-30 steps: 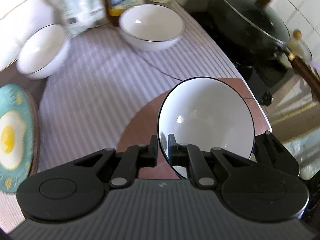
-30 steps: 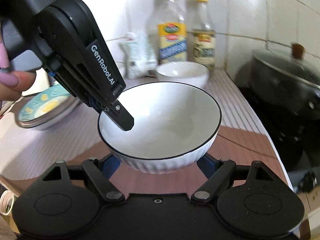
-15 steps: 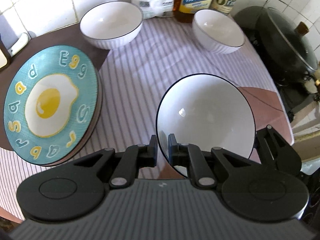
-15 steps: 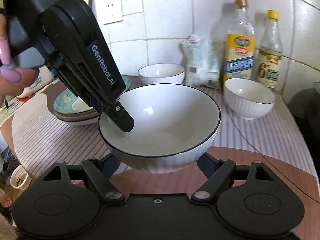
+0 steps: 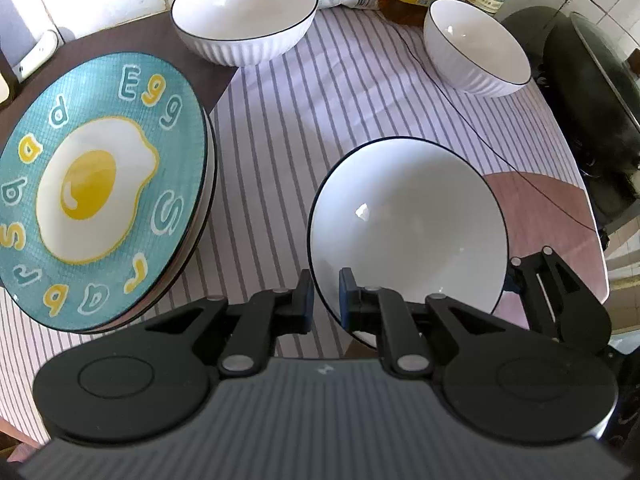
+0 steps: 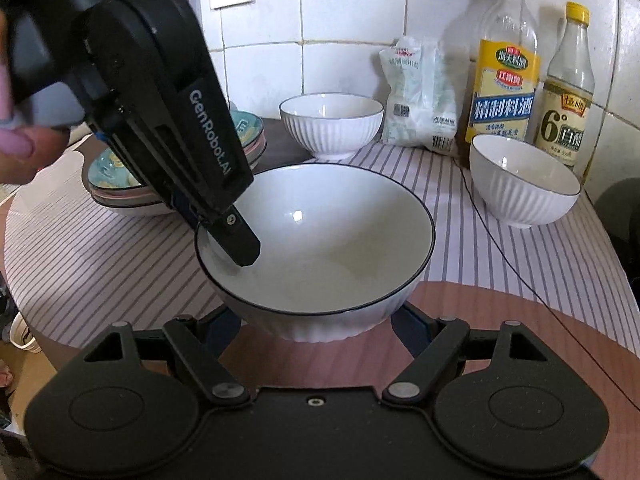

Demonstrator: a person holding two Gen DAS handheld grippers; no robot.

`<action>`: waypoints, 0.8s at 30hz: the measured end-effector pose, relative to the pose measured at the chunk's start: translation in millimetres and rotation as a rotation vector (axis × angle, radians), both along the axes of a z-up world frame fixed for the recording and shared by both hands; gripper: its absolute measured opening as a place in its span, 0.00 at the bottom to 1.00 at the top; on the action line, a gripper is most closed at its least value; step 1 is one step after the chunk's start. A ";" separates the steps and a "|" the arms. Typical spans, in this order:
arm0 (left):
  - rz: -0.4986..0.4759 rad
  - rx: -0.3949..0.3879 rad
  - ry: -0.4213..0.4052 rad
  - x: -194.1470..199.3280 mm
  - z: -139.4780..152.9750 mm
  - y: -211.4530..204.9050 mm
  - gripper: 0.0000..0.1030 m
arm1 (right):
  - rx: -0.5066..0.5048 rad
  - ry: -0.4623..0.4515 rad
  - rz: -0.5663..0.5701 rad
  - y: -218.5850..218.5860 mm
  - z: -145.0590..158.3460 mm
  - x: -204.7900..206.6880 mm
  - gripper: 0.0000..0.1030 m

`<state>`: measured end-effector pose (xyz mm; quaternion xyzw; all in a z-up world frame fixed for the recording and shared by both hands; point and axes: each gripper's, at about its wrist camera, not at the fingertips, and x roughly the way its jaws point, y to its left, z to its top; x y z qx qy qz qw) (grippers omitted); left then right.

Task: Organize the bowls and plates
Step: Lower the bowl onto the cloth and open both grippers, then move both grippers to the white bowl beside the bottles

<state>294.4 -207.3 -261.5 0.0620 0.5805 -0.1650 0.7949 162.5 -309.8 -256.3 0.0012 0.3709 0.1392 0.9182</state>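
Observation:
My left gripper (image 5: 323, 300) is shut on the rim of a white bowl (image 5: 404, 232) with a dark rim and holds it above the table. In the right wrist view the same bowl (image 6: 320, 248) sits between my right gripper's (image 6: 318, 320) wide-open fingers, which flank its base; the left gripper (image 6: 224, 224) pinches its left rim. Two more white ribbed bowls stand at the back, one at the centre (image 5: 244, 12) (image 6: 331, 124) and one at the right (image 5: 476, 48) (image 6: 524, 180). A teal egg-print plate (image 5: 96, 184) tops a stack of plates (image 6: 120, 196) at the left.
A striped mat (image 5: 320, 112) covers the round table. Two bottles (image 6: 504, 76) (image 6: 568, 92) and a white packet (image 6: 416, 92) stand against the tiled wall. A black wok with a lid (image 5: 592, 80) sits on the stove at the right. A thin cable (image 6: 504, 256) crosses the mat.
Both grippers have moved left with the bowl, away from the stove. The plate stack and the back centre bowl have come closer into view.

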 end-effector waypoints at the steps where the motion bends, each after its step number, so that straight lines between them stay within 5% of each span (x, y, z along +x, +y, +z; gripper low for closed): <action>1: 0.003 -0.004 0.006 -0.3 0.6 0.3 0.12 | -0.004 0.006 -0.001 0.4 1.9 -0.9 0.83; 3: 0.005 -0.010 0.019 -0.6 2.2 1.3 0.12 | -0.007 0.017 -0.006 -1.5 6.3 -3.8 0.83; 8: -0.021 0.010 0.003 -9.4 17.3 2.4 0.34 | 0.063 0.048 -0.043 -20.4 26.1 -18.1 0.85; 24: -0.099 -0.050 -0.100 -25.5 101.5 4.0 0.44 | 0.256 0.103 -0.184 -96.7 105.2 -28.0 0.85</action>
